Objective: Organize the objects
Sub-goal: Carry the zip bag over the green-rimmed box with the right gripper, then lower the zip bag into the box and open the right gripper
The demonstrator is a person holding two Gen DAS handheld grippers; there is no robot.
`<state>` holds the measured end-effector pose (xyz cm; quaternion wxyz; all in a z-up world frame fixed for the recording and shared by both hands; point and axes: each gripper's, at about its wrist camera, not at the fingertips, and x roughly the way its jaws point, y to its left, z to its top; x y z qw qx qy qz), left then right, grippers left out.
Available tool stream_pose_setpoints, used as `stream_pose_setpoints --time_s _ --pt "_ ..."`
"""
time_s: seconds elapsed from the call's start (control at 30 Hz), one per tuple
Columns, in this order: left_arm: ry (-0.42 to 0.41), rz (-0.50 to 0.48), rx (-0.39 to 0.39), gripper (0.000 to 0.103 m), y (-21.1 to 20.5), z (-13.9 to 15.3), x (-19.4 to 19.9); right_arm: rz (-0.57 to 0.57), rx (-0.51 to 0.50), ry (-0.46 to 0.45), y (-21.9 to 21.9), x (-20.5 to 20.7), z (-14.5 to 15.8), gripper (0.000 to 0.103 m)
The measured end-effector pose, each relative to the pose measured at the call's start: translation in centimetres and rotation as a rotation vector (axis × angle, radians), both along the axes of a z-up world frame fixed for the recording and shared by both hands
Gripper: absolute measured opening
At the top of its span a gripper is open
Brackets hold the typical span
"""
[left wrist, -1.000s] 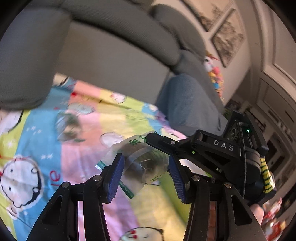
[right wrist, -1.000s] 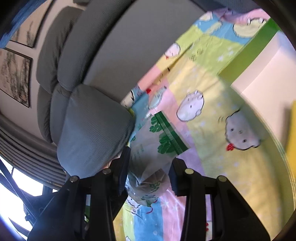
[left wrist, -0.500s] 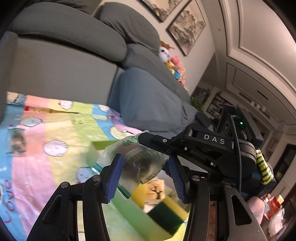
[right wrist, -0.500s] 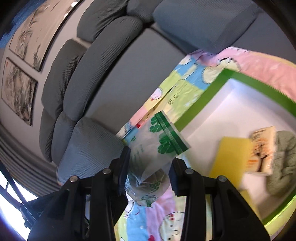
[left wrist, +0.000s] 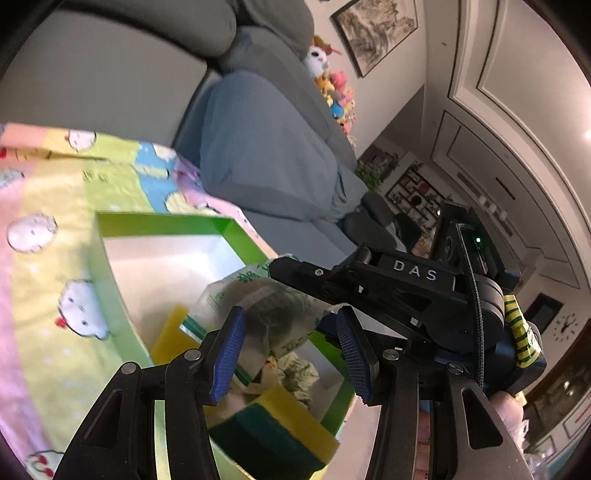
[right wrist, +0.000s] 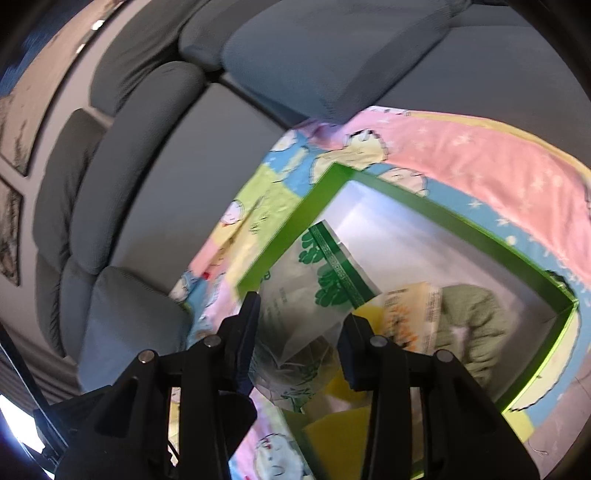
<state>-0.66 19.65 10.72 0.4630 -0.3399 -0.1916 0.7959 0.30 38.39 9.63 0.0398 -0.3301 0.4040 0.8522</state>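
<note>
A clear plastic bag with green print [left wrist: 273, 317] hangs between the fingers of both grippers, above a green-rimmed box [left wrist: 162, 225] on a cartoon bedsheet. My left gripper [left wrist: 291, 350] holds one end; the right gripper's black body crosses the left wrist view at the right. My right gripper [right wrist: 299, 339] holds the same bag [right wrist: 314, 273] over the box [right wrist: 461, 225]. The box holds yellow-green sponges [left wrist: 280, 424], a small printed packet [right wrist: 410, 314] and a green cloth [right wrist: 476, 325].
A grey sofa with cushions [left wrist: 258, 147] stands behind the sheet [left wrist: 48, 221]. Plush toys [left wrist: 332, 85] sit on the sofa back. Framed pictures [left wrist: 376, 26] hang on the wall.
Both grippers have carried the bag sideways from above the open bedsheet to above the green box. The box and its contents came into view.
</note>
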Motion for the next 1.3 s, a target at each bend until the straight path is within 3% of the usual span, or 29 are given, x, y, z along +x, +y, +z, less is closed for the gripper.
stream_pose_setpoints --time_s 0.27,0.5,0.7,0.87,1.07,1.17,1.23,1.3 --pt "-0.025 -0.006 -0.033 0.051 0.4 -0.7 0.6 -0.052 0.043 -0.078 0.8 -0.2 -1.2 0.039" --pt "0.007 0.024 -0.070 0.051 -0.9 0.3 1.6 -0.070 0.083 -0.093 0.3 -0.5 -1.1 0.041" --pt "0.045 0.057 -0.070 0.051 -3.5 1.5 2.2 -0.086 0.195 -0.110 -0.8 -0.8 -0.4 0.054" --pt "0.089 0.119 -0.077 0.052 -6.3 2.9 2.8 -0.075 0.251 -0.068 -2.1 -0.6 0.7 0.067" --pt "0.098 0.231 -0.107 0.069 -10.4 3.3 2.8 -0.034 0.293 -0.009 -4.6 -0.8 2.1 0.077" --pt "0.077 0.305 -0.098 0.070 -13.1 3.4 2.4 -0.007 0.313 0.019 -5.9 -1.0 2.7 0.079" --pt "0.059 0.359 -0.103 0.083 -14.7 3.2 1.9 0.014 0.322 0.039 -6.8 -1.1 3.0 0.080" --pt "0.043 0.421 -0.104 0.084 -16.5 2.9 1.6 0.037 0.328 0.056 -7.8 -1.3 3.2 0.080"
